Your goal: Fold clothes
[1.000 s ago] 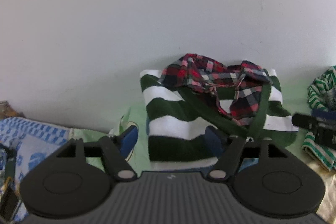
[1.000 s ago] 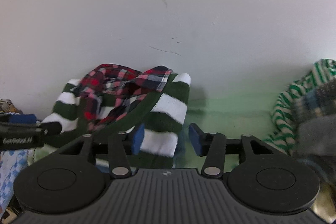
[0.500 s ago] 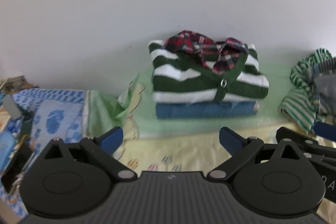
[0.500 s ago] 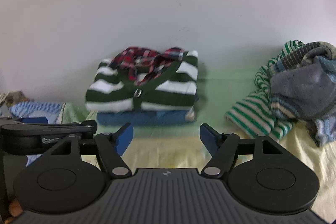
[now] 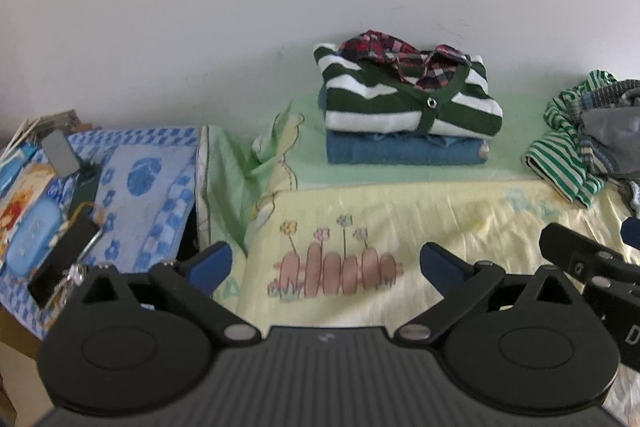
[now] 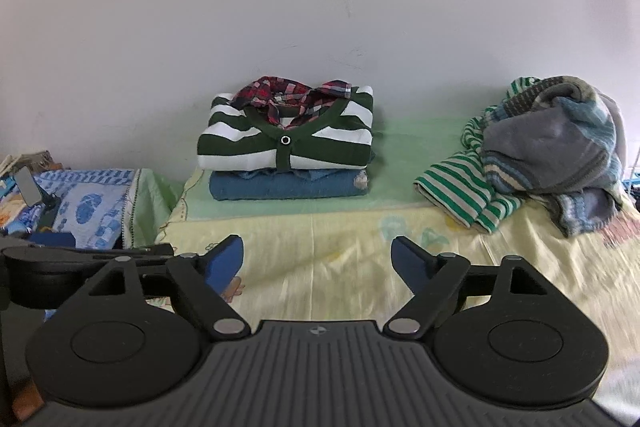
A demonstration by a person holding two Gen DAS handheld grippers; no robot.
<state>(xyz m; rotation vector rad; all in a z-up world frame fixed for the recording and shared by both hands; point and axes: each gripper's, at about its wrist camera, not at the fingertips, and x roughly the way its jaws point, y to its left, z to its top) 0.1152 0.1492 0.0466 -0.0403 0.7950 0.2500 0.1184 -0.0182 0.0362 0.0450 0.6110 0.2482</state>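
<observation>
Two grippers hang over the bed with nothing in them. The left gripper (image 5: 324,263) has its jaws spread wide above the yellow sheet (image 5: 440,219), and they have just been opening, with nothing between them. The right gripper (image 6: 318,259) has likewise just been opening its jaws, and only bare sheet shows in the gap. In the left view, an arm of the right gripper reaches in at the right edge.

Beyond both, against the wall, sits the stack (image 6: 288,151): a folded green-and-white striped cardigan with a plaid collar on top, a folded blue garment beneath. It looks tidy and finished. To the right of the stack, well apart from it, lies the pile (image 6: 532,155) of unfolded clothes, a green-striped piece under a grey and blue knit. To the left of the stack, past the edge of the sheet, a blue patterned cloth (image 5: 140,183) holds small clutter.

By my reading, one garment is done and the step in hand is fetching the next. That calls for both grippers to swing toward the pile, take one piece, and spread it flat on the open sheet in front of the stack.
</observation>
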